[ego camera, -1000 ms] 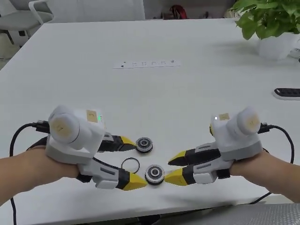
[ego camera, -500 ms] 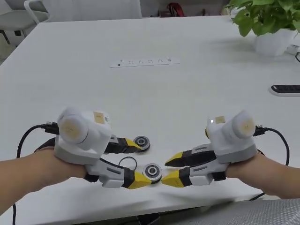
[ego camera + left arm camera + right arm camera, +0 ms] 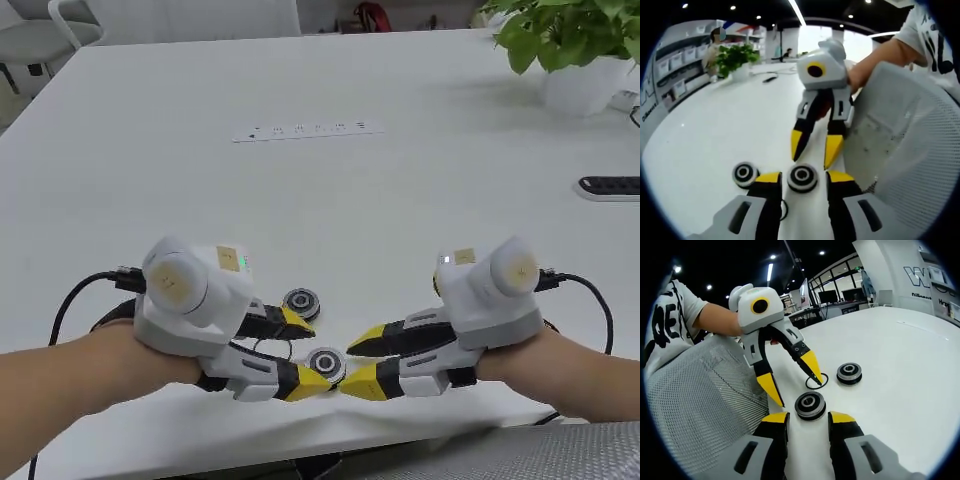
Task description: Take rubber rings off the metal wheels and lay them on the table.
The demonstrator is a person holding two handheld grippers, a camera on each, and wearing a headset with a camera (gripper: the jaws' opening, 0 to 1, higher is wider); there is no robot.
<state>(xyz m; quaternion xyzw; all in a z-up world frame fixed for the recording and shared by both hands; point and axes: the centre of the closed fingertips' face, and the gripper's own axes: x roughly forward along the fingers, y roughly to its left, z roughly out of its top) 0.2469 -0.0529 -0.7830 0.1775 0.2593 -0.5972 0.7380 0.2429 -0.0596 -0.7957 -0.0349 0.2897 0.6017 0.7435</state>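
Note:
Two metal wheels lie near the table's front edge. The near wheel [image 3: 325, 363] [image 3: 802, 177] [image 3: 810, 405] sits between the yellow tips of my open left gripper [image 3: 312, 349] [image 3: 804, 176]. My right gripper [image 3: 352, 365] [image 3: 808, 417] faces it from the other side, open, tips just short of the wheel. The far wheel [image 3: 300, 302] [image 3: 745, 173] [image 3: 849, 372] lies beside the left gripper's upper finger. A loose black rubber ring [image 3: 816, 381] [image 3: 268, 345] rests on the table between the left gripper's fingers, partly hidden in the head view.
A white power strip [image 3: 308, 130] lies mid-table. A potted plant [image 3: 585, 60] and a black device [image 3: 610, 187] are at the far right. A grey mesh chair [image 3: 705, 400] stands just off the table's front edge [image 3: 330, 440].
My left gripper has slid right and forward, so its tips now straddle the near wheel. The right gripper edged slightly left toward the wheel. Wheels and ring stayed put.

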